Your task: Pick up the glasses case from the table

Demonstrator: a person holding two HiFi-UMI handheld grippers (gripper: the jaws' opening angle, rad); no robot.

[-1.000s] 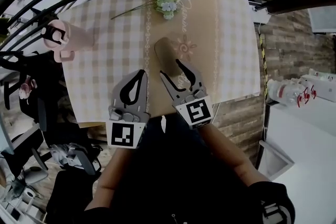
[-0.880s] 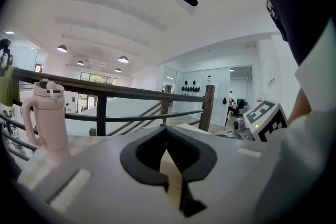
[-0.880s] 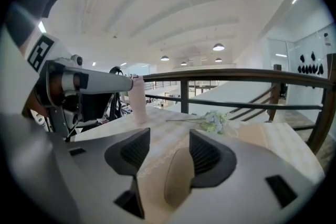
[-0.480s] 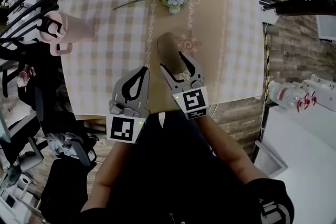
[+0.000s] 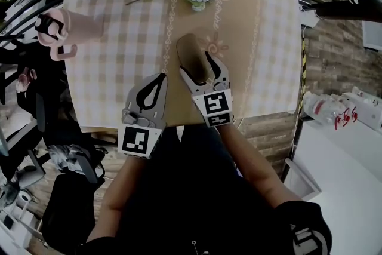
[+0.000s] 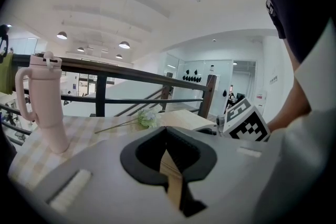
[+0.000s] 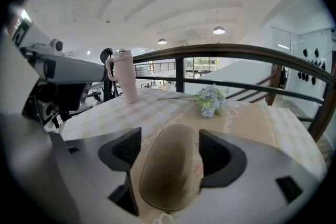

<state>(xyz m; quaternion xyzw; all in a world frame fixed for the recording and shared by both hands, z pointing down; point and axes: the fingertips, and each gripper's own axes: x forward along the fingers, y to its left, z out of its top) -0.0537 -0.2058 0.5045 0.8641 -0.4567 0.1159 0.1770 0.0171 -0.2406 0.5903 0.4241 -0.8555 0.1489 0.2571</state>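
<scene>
Flat on the table (image 5: 113, 51), glasses case (image 5: 190, 48) with long axis in line with the right gripper (image 5: 196, 65), near end between its opening jaws, not yet pinched. Left gripper (image 5: 161, 77) alongside, jaws pressed together, empty.

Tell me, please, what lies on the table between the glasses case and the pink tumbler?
Nothing: in the head view, only bare checked tablecloth lies between the glasses case and the pink tumbler.

Near end of the glasses case (image 5: 191, 52) partly behind the right gripper (image 5: 195, 63) jaws.
</scene>
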